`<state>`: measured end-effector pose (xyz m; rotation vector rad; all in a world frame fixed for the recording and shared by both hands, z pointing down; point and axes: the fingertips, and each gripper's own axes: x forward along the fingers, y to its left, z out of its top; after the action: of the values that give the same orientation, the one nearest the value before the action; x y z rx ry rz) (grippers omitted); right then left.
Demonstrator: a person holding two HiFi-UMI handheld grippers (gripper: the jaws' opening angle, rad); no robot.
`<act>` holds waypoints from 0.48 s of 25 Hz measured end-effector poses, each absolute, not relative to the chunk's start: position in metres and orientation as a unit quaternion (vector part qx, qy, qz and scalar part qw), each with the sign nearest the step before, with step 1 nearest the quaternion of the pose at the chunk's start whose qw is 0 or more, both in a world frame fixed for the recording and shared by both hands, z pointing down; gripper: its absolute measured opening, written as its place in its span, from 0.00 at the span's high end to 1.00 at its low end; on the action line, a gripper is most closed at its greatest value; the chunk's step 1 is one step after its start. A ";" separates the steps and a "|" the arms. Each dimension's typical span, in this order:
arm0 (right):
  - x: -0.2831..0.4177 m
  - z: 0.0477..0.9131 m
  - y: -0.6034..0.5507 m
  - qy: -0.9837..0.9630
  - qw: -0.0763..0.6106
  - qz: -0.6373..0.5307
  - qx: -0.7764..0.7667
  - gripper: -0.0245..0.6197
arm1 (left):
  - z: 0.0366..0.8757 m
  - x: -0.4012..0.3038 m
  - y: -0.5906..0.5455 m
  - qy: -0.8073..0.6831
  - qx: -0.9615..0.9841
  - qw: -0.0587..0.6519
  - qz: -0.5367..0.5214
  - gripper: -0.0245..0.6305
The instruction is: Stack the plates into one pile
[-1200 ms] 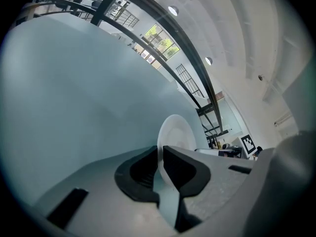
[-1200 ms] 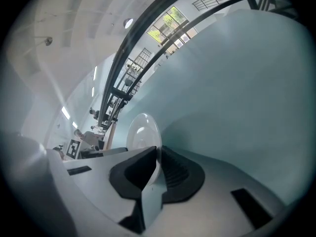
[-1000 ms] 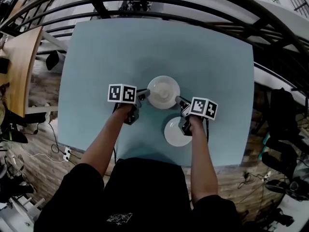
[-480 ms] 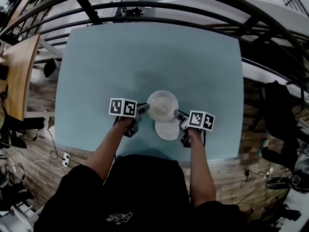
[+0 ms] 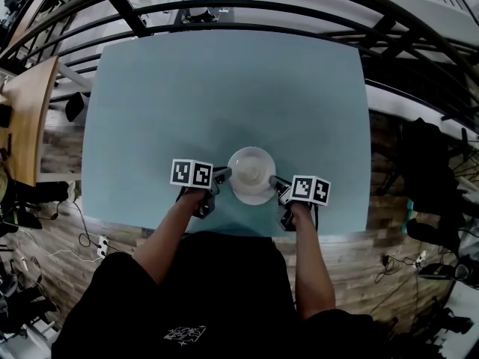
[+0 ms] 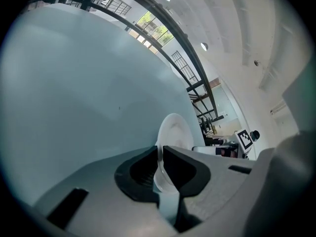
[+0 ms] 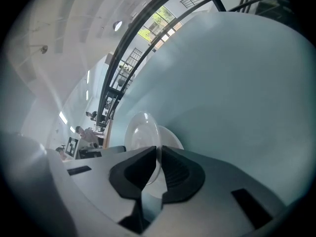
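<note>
A white plate (image 5: 251, 170) hangs just above the light blue table (image 5: 187, 103), gripped on opposite rims. My left gripper (image 5: 226, 173) is shut on its left rim, and my right gripper (image 5: 274, 181) is shut on its right rim. A second white plate (image 5: 254, 200) lies on the table directly below, with only its near edge showing. In the left gripper view the held plate (image 6: 175, 135) stands edge-on between the jaws of the left gripper (image 6: 160, 156). In the right gripper view the right gripper (image 7: 158, 158) pinches the held plate (image 7: 140, 132), and the second plate (image 7: 172, 138) peeks out behind.
The plates are close to the table's near edge (image 5: 224, 230), right in front of the person's body. A black curved railing (image 5: 224, 10) arcs past the far side. A wooden bench (image 5: 22, 118) and floor cables (image 5: 82, 230) lie to the left.
Both grippers carried the held plate toward the near edge. It went from beside the second plate to directly over it, hiding most of it.
</note>
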<state>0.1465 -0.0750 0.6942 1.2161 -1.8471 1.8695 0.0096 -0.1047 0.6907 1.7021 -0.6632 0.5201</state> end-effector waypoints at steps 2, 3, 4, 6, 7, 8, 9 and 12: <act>0.151 0.698 -0.067 -0.630 0.126 0.644 0.416 0.91 | 0.694 0.014 -0.097 -0.283 0.726 0.584 0.227 0.90; 0.153 0.700 -0.064 -0.628 0.128 0.646 0.415 0.91 | 0.697 0.016 -0.093 -0.282 0.725 0.585 0.229 0.90; 0.154 0.703 -0.061 -0.626 0.130 0.648 0.414 0.91 | 0.700 0.018 -0.091 -0.283 0.723 0.586 0.232 0.90; 0.155 0.709 -0.056 -0.622 0.134 0.652 0.412 0.91 | 0.705 0.018 -0.086 -0.283 0.721 0.586 0.239 0.90; 0.155 0.711 -0.054 -0.621 0.136 0.653 0.411 0.91 | 0.708 0.018 -0.083 -0.284 0.719 0.585 0.244 0.90; 0.155 0.713 -0.052 -0.620 0.139 0.654 0.410 0.91 | 0.710 0.018 -0.081 -0.285 0.719 0.583 0.250 0.90; 0.155 0.714 -0.051 -0.620 0.140 0.655 0.409 0.91 | 0.712 0.018 -0.079 -0.286 0.718 0.581 0.256 0.90; 0.156 0.715 -0.049 -0.620 0.140 0.657 0.406 0.91 | 0.714 0.019 -0.078 -0.289 0.719 0.573 0.267 0.90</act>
<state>0.1561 -0.0489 0.7150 1.1727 -1.7900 1.8976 0.0191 -0.0778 0.7142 1.6867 -0.6769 0.6266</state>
